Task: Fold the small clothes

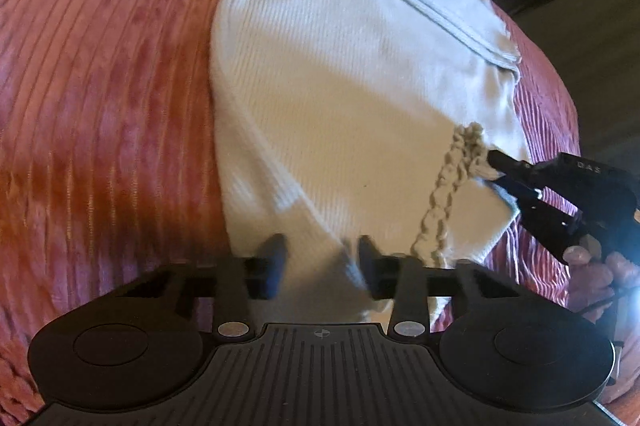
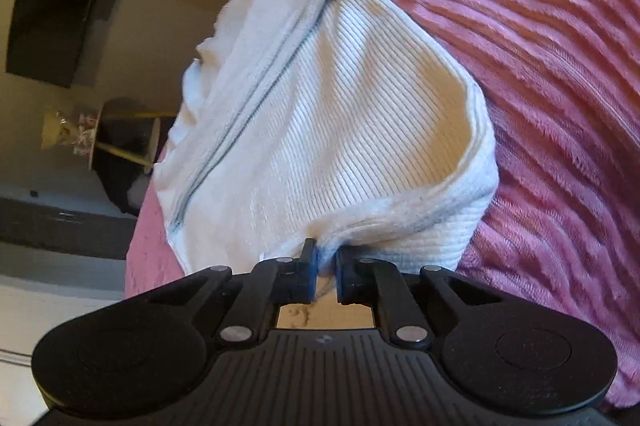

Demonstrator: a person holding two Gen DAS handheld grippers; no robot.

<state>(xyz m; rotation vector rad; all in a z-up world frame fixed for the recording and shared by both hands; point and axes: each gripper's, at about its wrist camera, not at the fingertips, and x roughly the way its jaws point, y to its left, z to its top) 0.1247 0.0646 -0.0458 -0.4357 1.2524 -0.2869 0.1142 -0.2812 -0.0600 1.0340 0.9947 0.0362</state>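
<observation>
Garment, white and ribbed, lies on the pink corduroy bed cover close to the bed's edge, its long axis running away from both grippers. The near hem sits between the left gripper's jaws, which look closed on it, though blur leaves some doubt. The right gripper has its jaws pinched shut on a nearby corner, beside a braided cord. Both are equally near; the fold likely goes forward. Beyond the bed are floor and dark furniture.
</observation>
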